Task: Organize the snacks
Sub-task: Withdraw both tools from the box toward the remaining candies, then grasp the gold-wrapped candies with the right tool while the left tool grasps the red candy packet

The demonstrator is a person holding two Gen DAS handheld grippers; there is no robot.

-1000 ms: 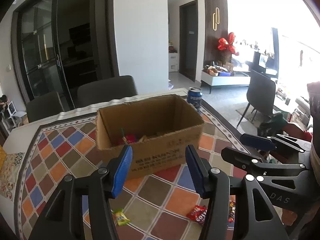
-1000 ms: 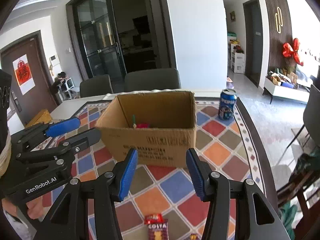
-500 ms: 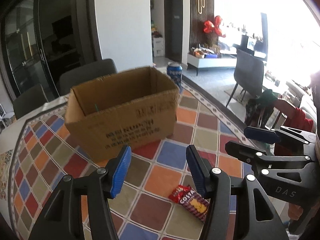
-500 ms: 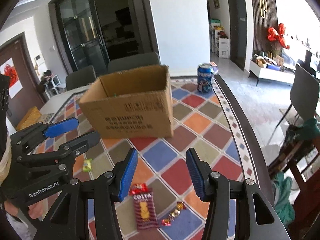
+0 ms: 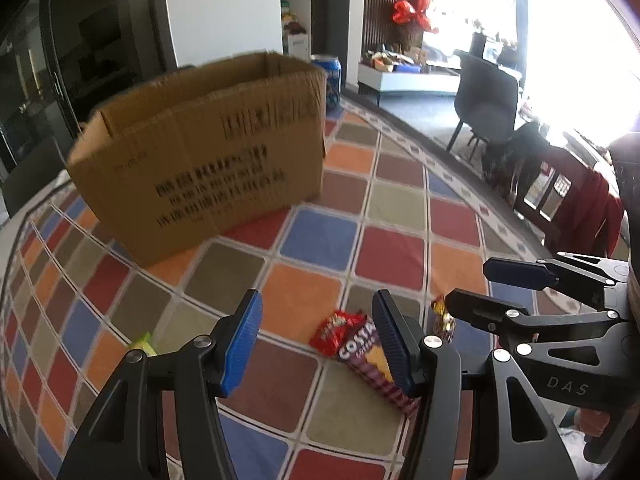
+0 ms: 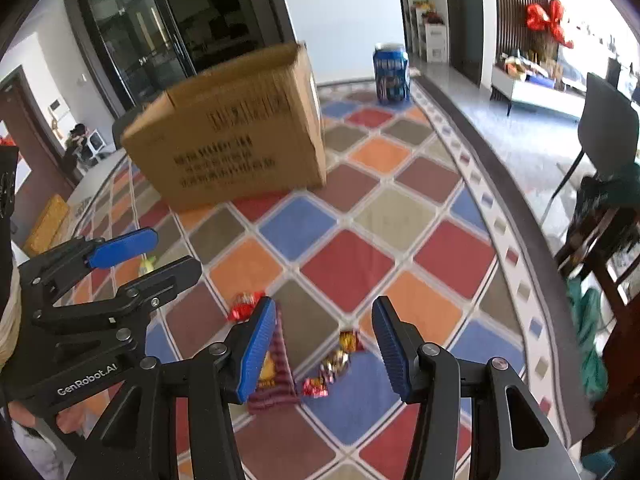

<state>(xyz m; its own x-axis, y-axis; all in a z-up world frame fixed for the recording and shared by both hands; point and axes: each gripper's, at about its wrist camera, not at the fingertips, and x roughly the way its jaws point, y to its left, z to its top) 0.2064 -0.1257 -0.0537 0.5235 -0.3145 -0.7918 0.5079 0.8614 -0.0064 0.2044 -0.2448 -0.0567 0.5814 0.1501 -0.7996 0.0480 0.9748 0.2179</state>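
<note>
Three snacks lie near the grippers on the checked tablecloth (image 5: pixel 328 236): a red-and-purple Costa packet (image 5: pixel 360 346), a small gold-and-red candy (image 6: pixel 334 360) just right of it, and a green wrapper (image 5: pixel 143 344) well to its left. An open cardboard box (image 5: pixel 208 152) stands farther back, apart from all three; a blue can (image 6: pixel 391 72) stands beyond the box's right corner. The left gripper (image 5: pixel 316 338) hangs above the cloth with fingers spread and nothing between them; the Costa packet lies partly behind its right finger. The right gripper (image 6: pixel 324 346) is likewise spread and empty, the candy showing in its gap on the cloth and the packet partly hidden by its left finger. Each gripper appears at the edge of the other's view. Dark chairs (image 5: pixel 486 92) stand off to the right.
</note>
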